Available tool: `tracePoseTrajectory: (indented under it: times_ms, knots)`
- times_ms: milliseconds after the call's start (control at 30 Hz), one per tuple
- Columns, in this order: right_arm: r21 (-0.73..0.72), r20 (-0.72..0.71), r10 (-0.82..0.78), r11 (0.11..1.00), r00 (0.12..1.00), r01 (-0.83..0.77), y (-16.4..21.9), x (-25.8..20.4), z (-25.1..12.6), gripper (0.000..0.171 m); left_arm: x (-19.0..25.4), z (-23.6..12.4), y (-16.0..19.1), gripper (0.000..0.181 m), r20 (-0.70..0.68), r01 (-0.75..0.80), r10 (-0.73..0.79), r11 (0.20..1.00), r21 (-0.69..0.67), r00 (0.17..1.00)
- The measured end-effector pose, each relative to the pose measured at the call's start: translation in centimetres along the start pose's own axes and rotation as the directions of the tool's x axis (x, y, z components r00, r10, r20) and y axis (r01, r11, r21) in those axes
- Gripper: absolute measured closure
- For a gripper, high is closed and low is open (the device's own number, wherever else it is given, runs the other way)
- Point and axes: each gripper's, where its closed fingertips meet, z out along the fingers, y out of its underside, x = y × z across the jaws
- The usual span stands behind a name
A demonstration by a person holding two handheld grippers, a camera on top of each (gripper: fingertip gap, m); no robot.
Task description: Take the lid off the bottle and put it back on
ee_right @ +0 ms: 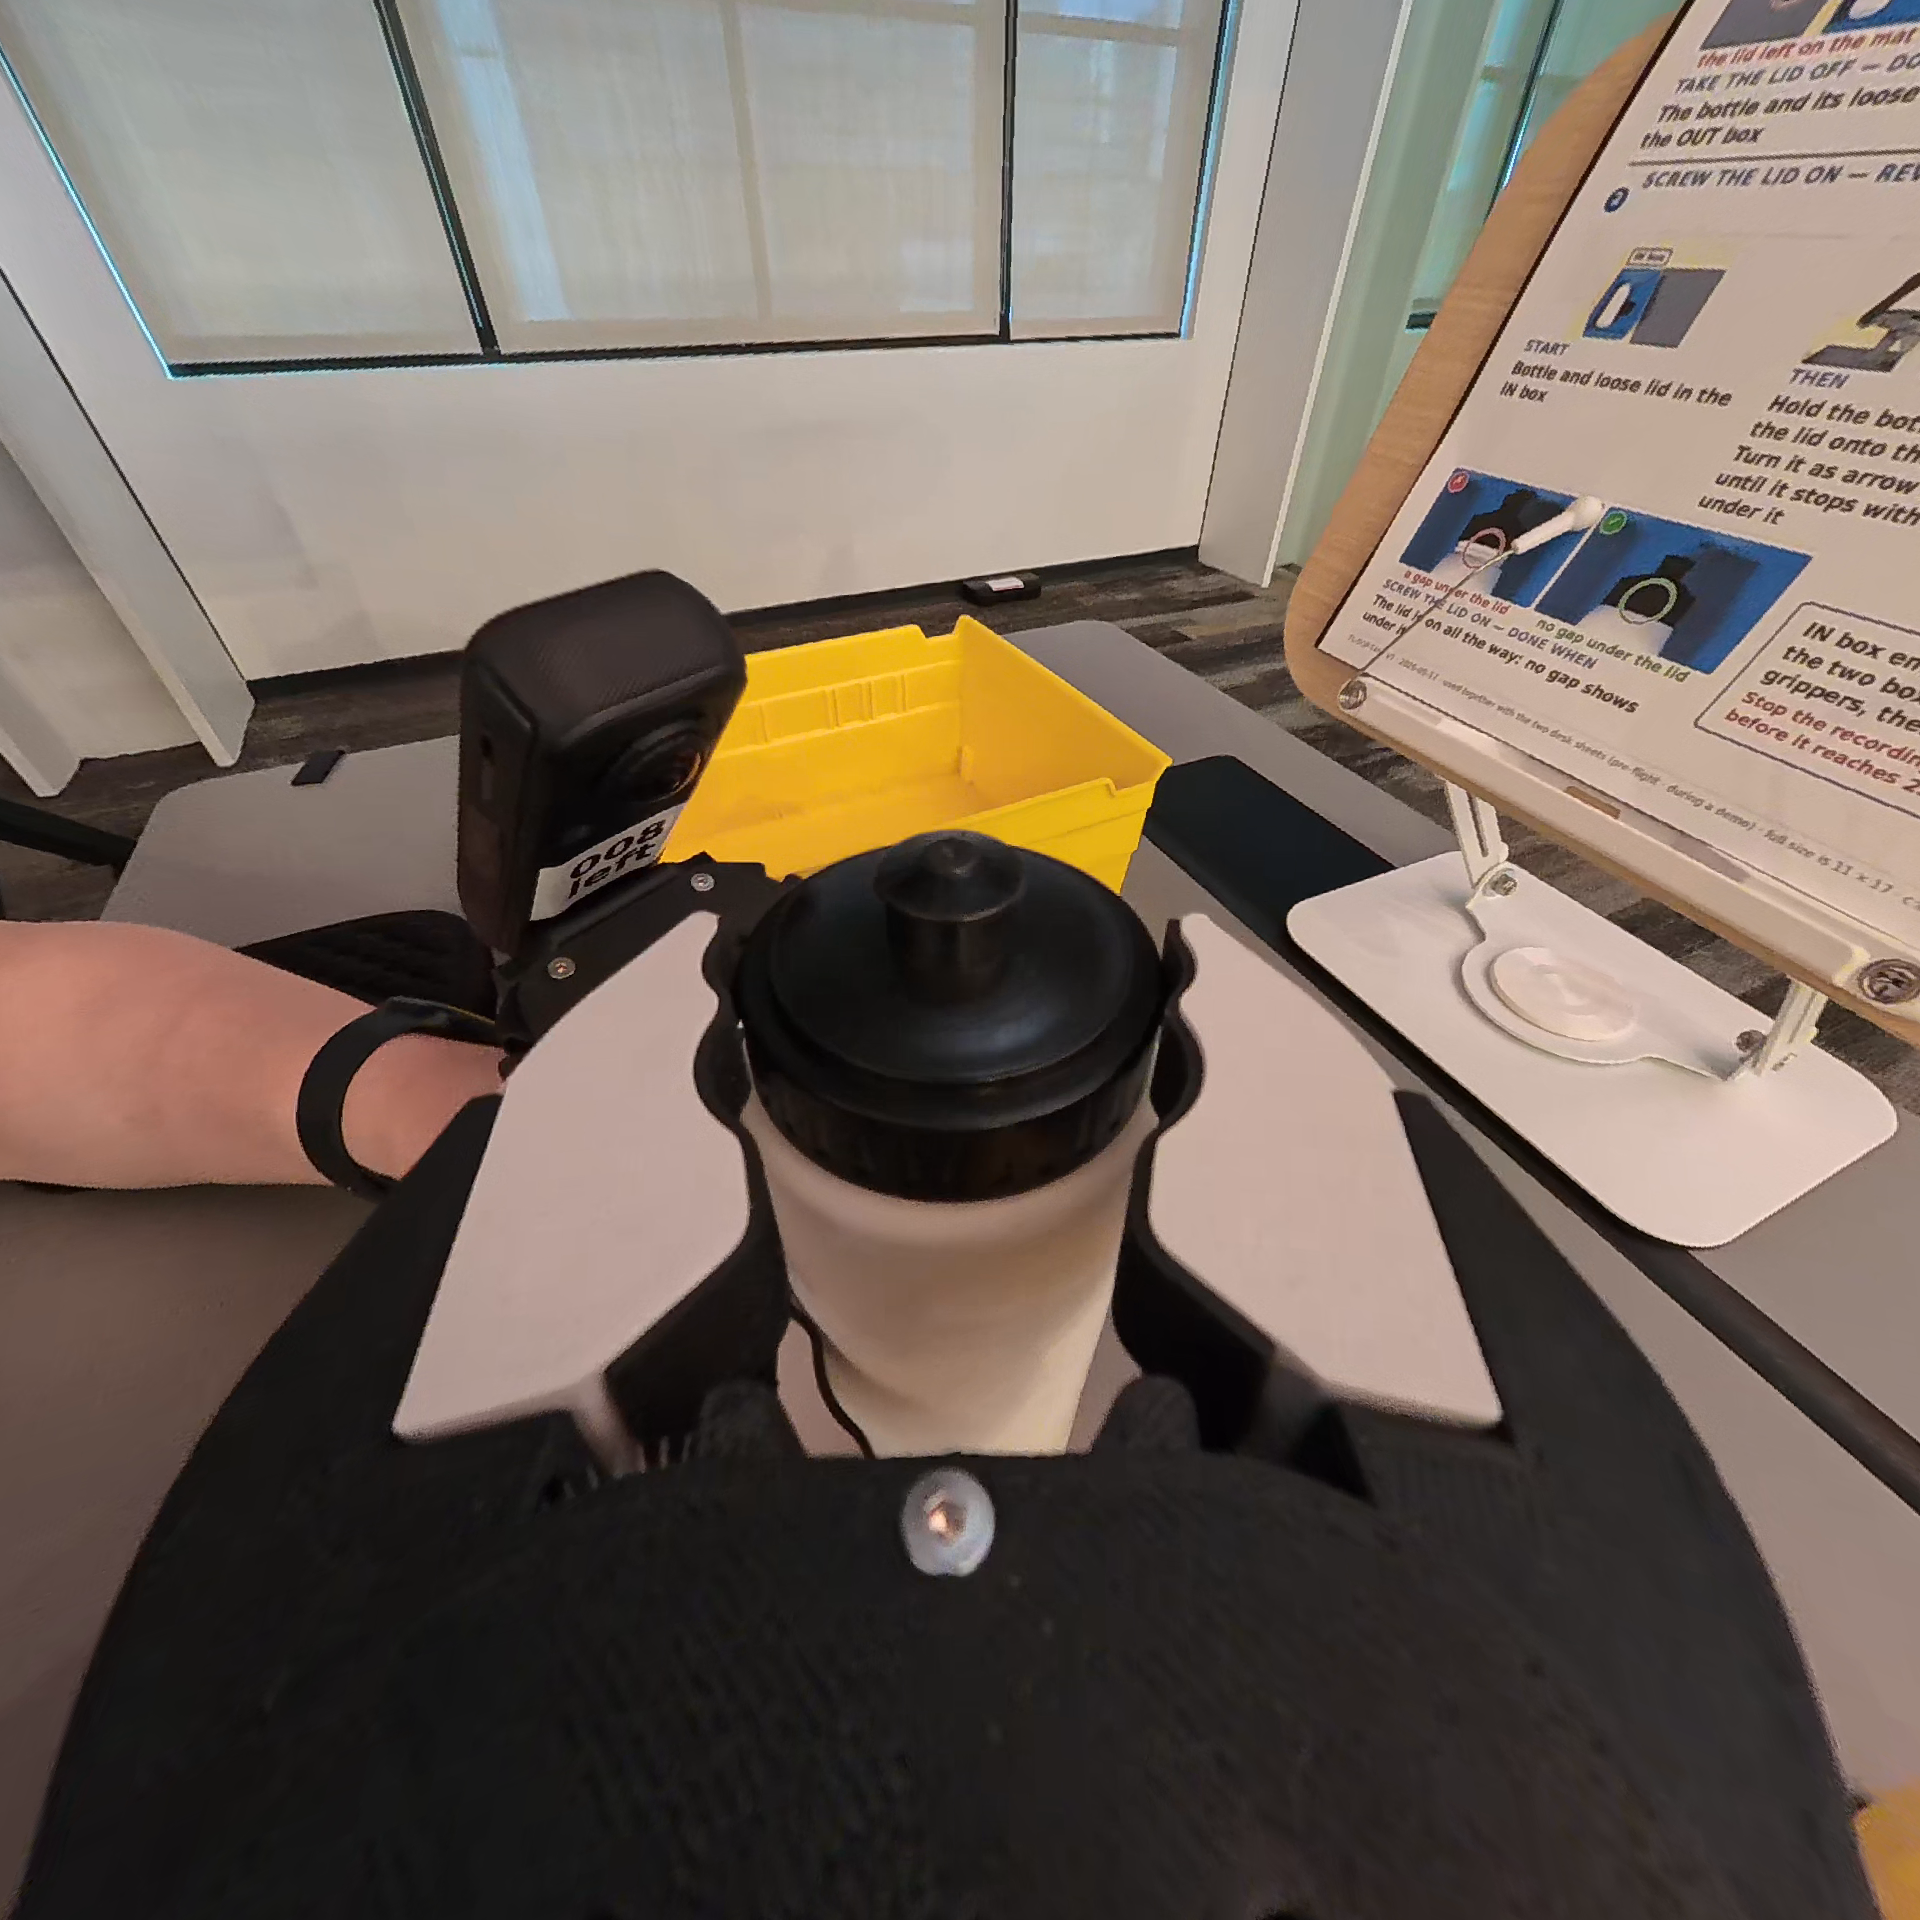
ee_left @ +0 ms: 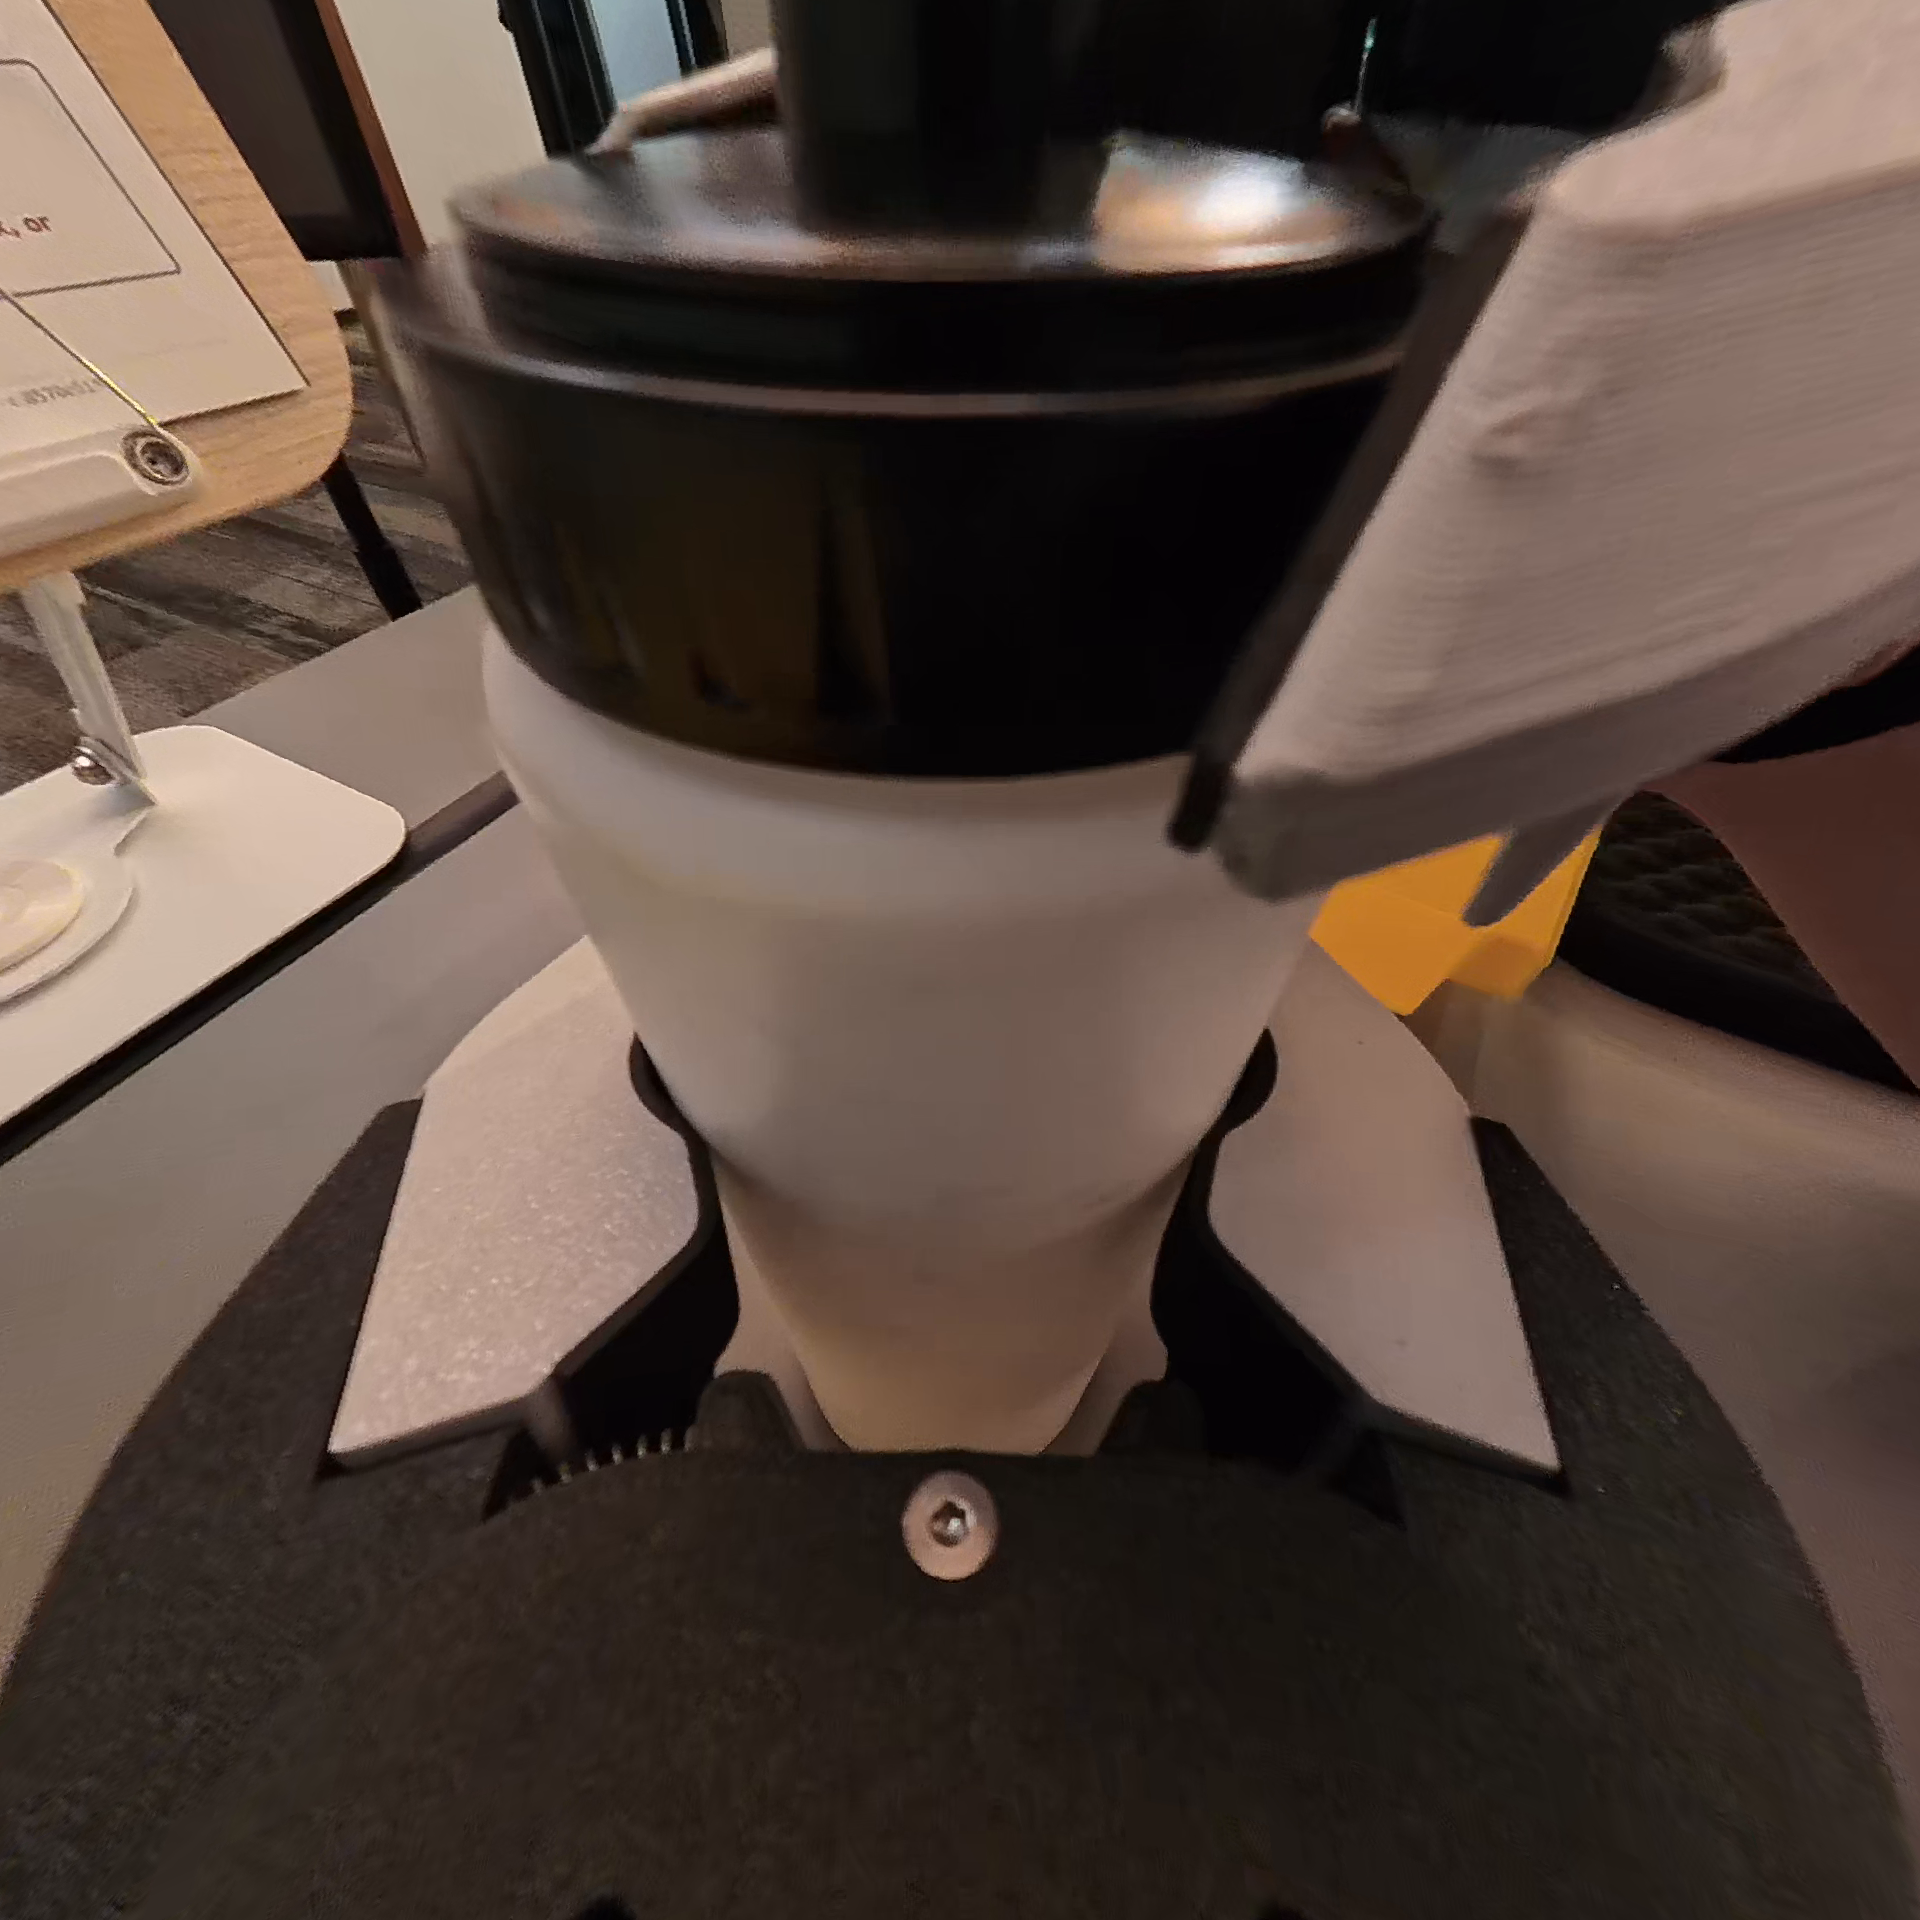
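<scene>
A grey table (ee_right: 260, 831) fills the lower part of the right wrist view. A tilted instruction board (ee_right: 1662, 416) is seen at the upper right, and an empty yellow bin (ee_right: 935, 727) just above centre.

The white squeeze bottle (ee_left: 935, 987) is held upright at centre frame in both views. It is grasped around its body by the left gripper (ee_left: 951, 1091), whose jaws are pressed on both sides. The black screw lid (ee_right: 945, 1029) sits on the bottle's neck and is clamped at its ribbed skirt by the right gripper (ee_right: 951, 1039). Little or no gap is seen under the skirt in the right wrist view; the left wrist view is too blurred to confirm this.

Whether the lid is being loosened or tightened cannot be told. Either way, the body is best kept fixed and not squeezed hard, since soft walls are likely to deform. The turn should be made about the bottle's own axis, with the pads kept level on the skirt so that the threads are not crossed.

No brand is made out on the bottle. Printed text and small pictures are carried by the board, and a white printed label (ee_right: 613, 862) by the left gripper's camera (ee_right: 592, 727).
</scene>
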Motion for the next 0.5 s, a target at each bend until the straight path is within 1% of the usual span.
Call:
tracePoseTrajectory:
  times_ms: [167,300,500]
  knots:
    - [-0.038,-0.005,-0.013,0.999,1.000,0.013,0.19,-0.21,0.06,0.093,0.08,-0.09,0.00,0.079,-0.007,-0.009,0.009,1.000,0.013,1.000]
    - [-0.008,-0.014,-0.002,1.000,1.000,0.002,0.13,-0.13,0.19,0.093,-0.15,-0.12,0.19,0.081,0.014,0.001,-0.001,1.000,-0.014,1.000]
    - [0.000,-0.030,-0.010,1.000,0.999,0.010,0.09,-0.10,0.38,0.093,-0.41,-0.15,0.32,0.082,0.034,0.010,-0.009,0.999,-0.036,0.999]
